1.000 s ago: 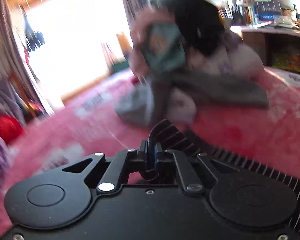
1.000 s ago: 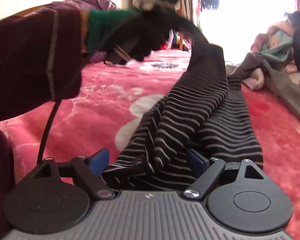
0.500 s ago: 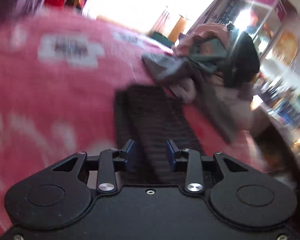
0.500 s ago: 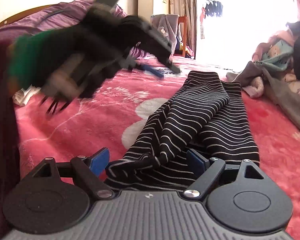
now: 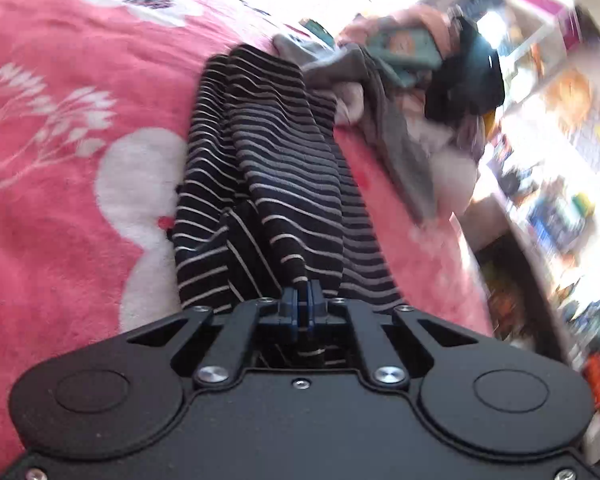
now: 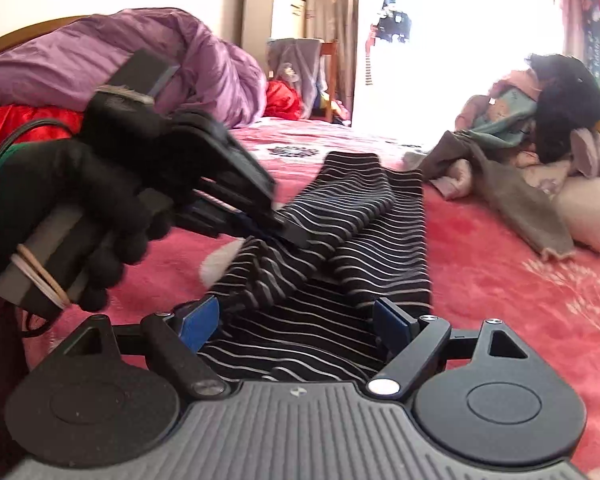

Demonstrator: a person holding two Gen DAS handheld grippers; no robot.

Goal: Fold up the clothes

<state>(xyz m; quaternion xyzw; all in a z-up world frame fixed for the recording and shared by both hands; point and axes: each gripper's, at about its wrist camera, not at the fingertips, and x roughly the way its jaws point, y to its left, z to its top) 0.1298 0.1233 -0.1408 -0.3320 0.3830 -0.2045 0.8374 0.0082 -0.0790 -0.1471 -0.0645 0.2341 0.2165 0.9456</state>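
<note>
Two grippers work the striped garment, lying along the bed middle. My left gripper pinches a raised fold, probably to carry it over; my right gripper stays spread, cloth between, unpressed.

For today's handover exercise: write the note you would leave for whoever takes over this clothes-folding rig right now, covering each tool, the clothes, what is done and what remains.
Left tool: shut on a fold of the striped garment, near its close end.
Right tool: open, pads either side of the garment's near edge, not pressing it.
Striped garment lies lengthwise on the pink blanket, bunched and creased, not a neat fold.
Pile of unfolded clothes sits at the far right of the bed.
Done: garment laid out and gripped by the left tool.
Left: grip with the right tool, finish folding, then do the pile.
</note>
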